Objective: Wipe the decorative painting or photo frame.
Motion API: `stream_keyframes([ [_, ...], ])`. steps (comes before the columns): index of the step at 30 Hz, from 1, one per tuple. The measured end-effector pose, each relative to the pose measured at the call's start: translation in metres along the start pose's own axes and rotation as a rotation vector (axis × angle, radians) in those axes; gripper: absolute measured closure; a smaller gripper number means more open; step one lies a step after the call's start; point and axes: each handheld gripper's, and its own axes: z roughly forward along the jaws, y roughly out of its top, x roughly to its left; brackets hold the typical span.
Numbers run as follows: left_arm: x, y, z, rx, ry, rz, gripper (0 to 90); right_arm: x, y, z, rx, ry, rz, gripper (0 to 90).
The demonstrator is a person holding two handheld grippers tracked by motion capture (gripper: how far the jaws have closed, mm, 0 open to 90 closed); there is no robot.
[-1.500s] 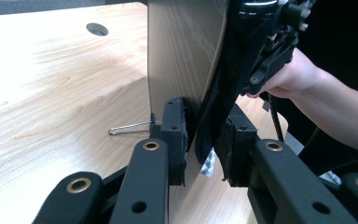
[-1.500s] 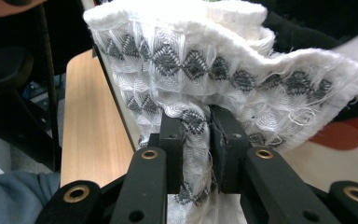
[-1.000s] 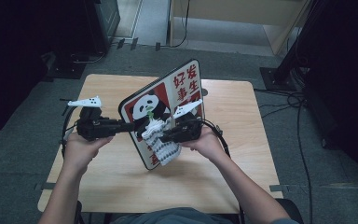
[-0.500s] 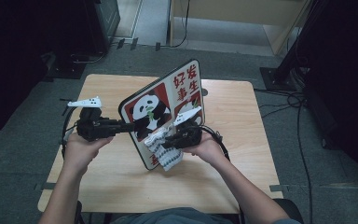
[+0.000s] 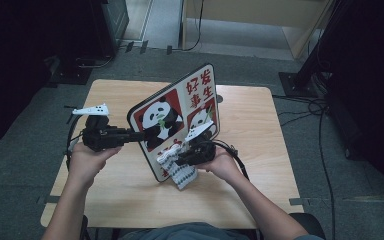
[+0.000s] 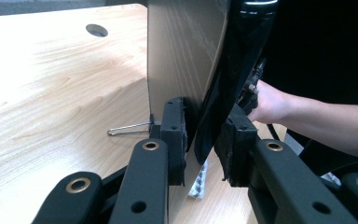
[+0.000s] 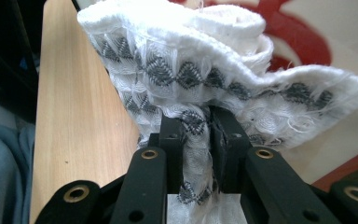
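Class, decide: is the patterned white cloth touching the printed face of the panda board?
Touching. In the right gripper view the cloth, pinched by the right gripper, is bunched against the panda board with no gap; the high view agrees.

My left gripper [image 5: 130, 135] clamps the left edge of the upright panda-printed board [image 5: 180, 112]; my right gripper [image 5: 182, 159] pinches the white patterned cloth [image 5: 180, 171] against its lower front, above the wooden table [image 5: 260, 150].

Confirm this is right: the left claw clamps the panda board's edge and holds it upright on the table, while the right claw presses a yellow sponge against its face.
One thing is wrong: there is no yellow sponge. The right claw is shut on a white cloth with a grey pattern, as the right gripper view shows. The rest holds: the left claw clamps the edge of the panda board, upright on the table.
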Motion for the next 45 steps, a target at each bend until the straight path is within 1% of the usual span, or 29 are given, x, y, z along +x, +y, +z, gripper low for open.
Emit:
stream_keyframes([
  [6, 0.0, 0.0, 0.0, -0.002, -0.004, -0.005, 74.1, -0.002, -0.006, 0.004, 0.0, 0.009, 0.004, 77.0],
  [10, 0.0, 0.0, 0.0, -0.002, -0.003, -0.006, 74.2, -0.003, -0.01, 0.01, 0.025, 0.012, 0.019, 77.0],
  [19, 0.001, 0.0, 0.0, -0.002, -0.005, -0.008, 73.9, -0.004, -0.012, 0.014, 0.062, 0.015, 0.014, 77.0],
  [21, 0.001, 0.0, 0.0, -0.001, -0.009, -0.008, 73.7, -0.005, -0.012, 0.014, 0.065, 0.023, 0.036, 77.2],
  [25, 0.001, 0.0, 0.0, -0.003, -0.007, -0.009, 73.6, -0.004, -0.01, 0.012, 0.07, 0.026, 0.038, 77.6],
  [30, 0.001, 0.0, 0.0, -0.002, -0.003, -0.008, 73.1, -0.003, -0.006, 0.007, 0.054, 0.034, 0.048, 78.1],
  [34, 0.002, -0.001, -0.002, -0.005, 0.002, -0.012, 70.4, -0.001, -0.001, -0.001, 0.037, 0.048, 0.061, 78.3],
  [39, 0.001, -0.004, -0.006, -0.008, 0.012, -0.013, 67.9, 0.005, 0.014, -0.015, -0.002, 0.046, 0.033, 78.3],
  [42, -0.001, -0.007, -0.011, -0.015, 0.021, -0.015, 67.4, 0.009, 0.023, -0.022, -0.017, 0.044, 0.012, 78.2],
  [45, -0.003, -0.01, -0.015, -0.021, 0.029, -0.023, 67.2, 0.012, 0.031, -0.028, -0.036, 0.062, 0.004, 78.2],
])
